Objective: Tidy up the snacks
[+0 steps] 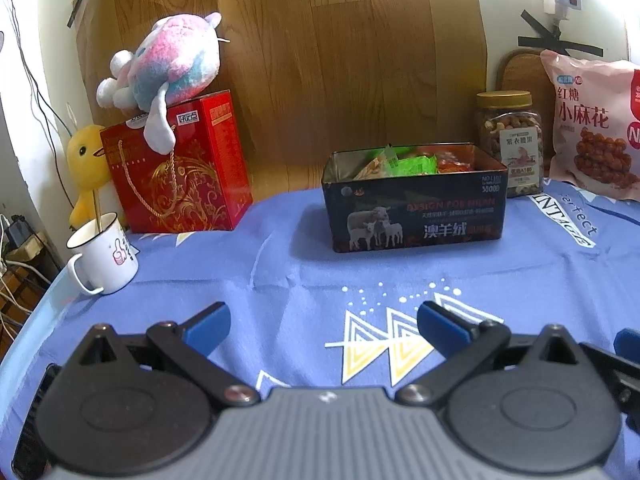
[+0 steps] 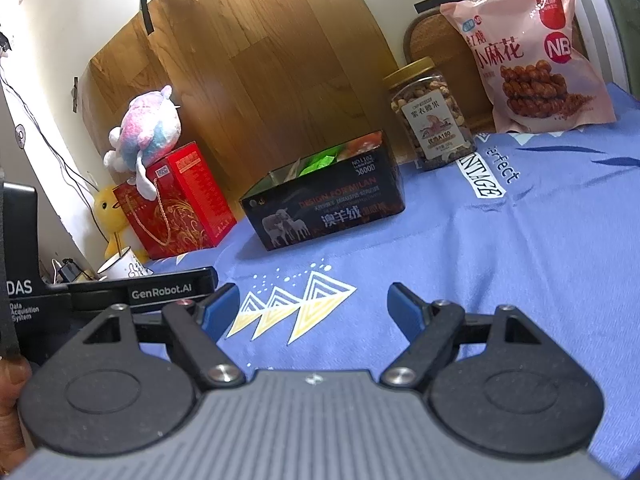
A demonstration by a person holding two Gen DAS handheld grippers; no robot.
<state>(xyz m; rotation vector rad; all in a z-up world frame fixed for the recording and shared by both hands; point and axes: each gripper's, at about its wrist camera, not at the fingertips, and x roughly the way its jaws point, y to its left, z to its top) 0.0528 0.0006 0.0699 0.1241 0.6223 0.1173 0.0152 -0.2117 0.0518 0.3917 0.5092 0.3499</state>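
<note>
A dark open tin box [image 1: 416,216] with sheep printed on its side stands on the blue cloth, with several green and orange snack packets [image 1: 408,164] inside. It also shows in the right wrist view [image 2: 324,208]. A nut jar with a gold lid [image 1: 512,144] [image 2: 432,120] stands right of the box. A pink snack bag [image 1: 592,124] [image 2: 532,52] leans behind it. My left gripper [image 1: 324,328] is open and empty, low over the cloth in front of the box. My right gripper [image 2: 314,308] is open and empty, beside the left one.
A red gift box [image 1: 180,168] with a pink-blue plush toy [image 1: 168,64] on top stands at the back left, beside a yellow duck toy [image 1: 86,164]. A white mug [image 1: 104,256] stands near the table's left edge. A wooden board [image 1: 320,60] leans against the wall.
</note>
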